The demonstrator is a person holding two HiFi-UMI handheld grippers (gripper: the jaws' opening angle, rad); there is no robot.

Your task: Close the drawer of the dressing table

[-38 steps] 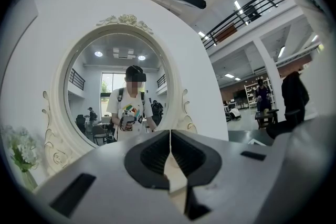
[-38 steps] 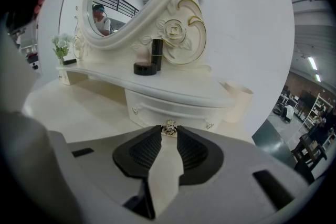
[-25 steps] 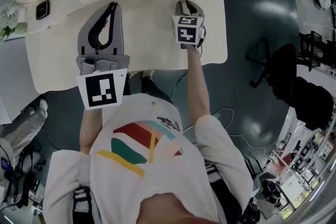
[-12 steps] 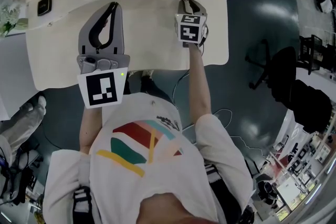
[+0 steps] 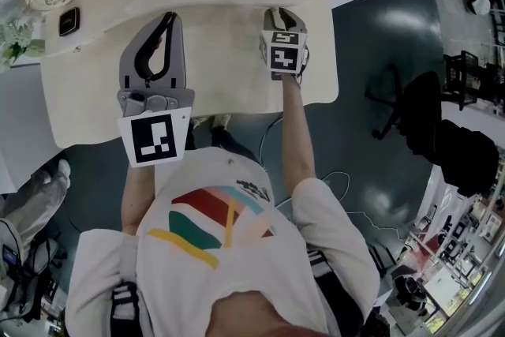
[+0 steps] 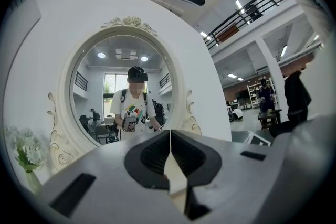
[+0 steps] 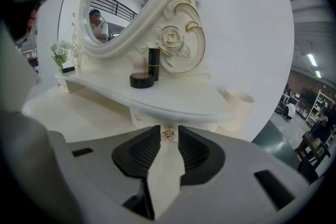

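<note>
The cream dressing table (image 5: 197, 91) fills the top of the head view. My right gripper (image 5: 278, 12) reaches under its raised shelf. In the right gripper view a small brass drawer knob (image 7: 168, 135) sits between the tips of the right gripper (image 7: 168, 131). Its jaws have just been opening, and a sliver of gap shows beside the knob. The drawer front (image 7: 137, 117) stands just under the shelf edge. My left gripper (image 5: 167, 18) hangs over the left of the tabletop. It points level at the oval mirror (image 6: 126, 97) and, in its own view, the left gripper (image 6: 170, 134) is shut on nothing.
On the shelf stand a black round jar (image 7: 142, 80) and a black tube (image 7: 153, 64). White flowers (image 7: 60, 52) are at its left end and a cream cup (image 7: 237, 107) at its right. A black office chair (image 5: 418, 102) stands on the dark floor to the right.
Both grippers stay where they were over the table. Only the head view shifts a little.
</note>
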